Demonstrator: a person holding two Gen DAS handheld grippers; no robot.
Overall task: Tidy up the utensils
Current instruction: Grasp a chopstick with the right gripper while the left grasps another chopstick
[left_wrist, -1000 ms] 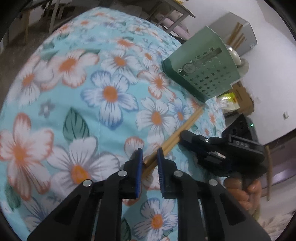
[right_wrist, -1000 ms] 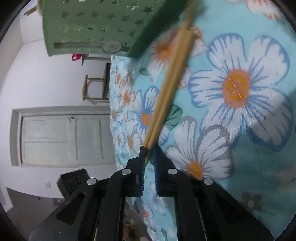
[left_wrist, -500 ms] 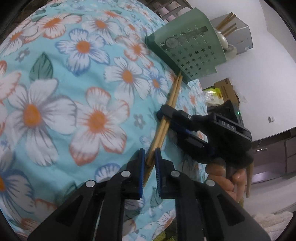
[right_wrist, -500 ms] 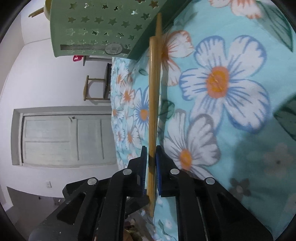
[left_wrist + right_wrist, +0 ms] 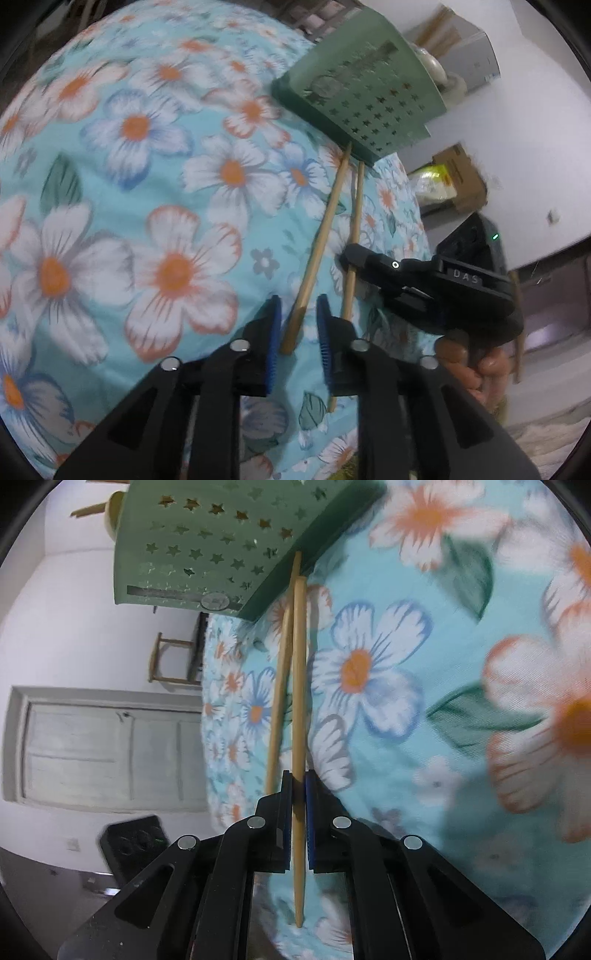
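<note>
Two wooden chopsticks lie on the floral tablecloth, tips toward a green star-punched utensil basket (image 5: 364, 98). My left gripper (image 5: 296, 317) is open, and the near end of the left chopstick (image 5: 320, 236) lies loose between its fingers. My right gripper (image 5: 298, 786) is shut on the right chopstick (image 5: 299, 686), which also shows in the left wrist view (image 5: 354, 236). The right gripper (image 5: 351, 258) shows there too. The other chopstick (image 5: 279, 698) lies just left of the held one. The basket (image 5: 207, 546) stands at the chopstick tips.
The tablecloth (image 5: 155, 177) covers the table; its edge runs close by the chopsticks on the right. A cardboard box (image 5: 458, 177) and a black device (image 5: 476, 240) stand beyond the edge. A door (image 5: 103, 746) and a wooden chair (image 5: 173, 661) are behind.
My left gripper has opened and let go of the chopsticks. The two chopsticks have parted; the right gripper keeps one, the other lies loose on the cloth.
</note>
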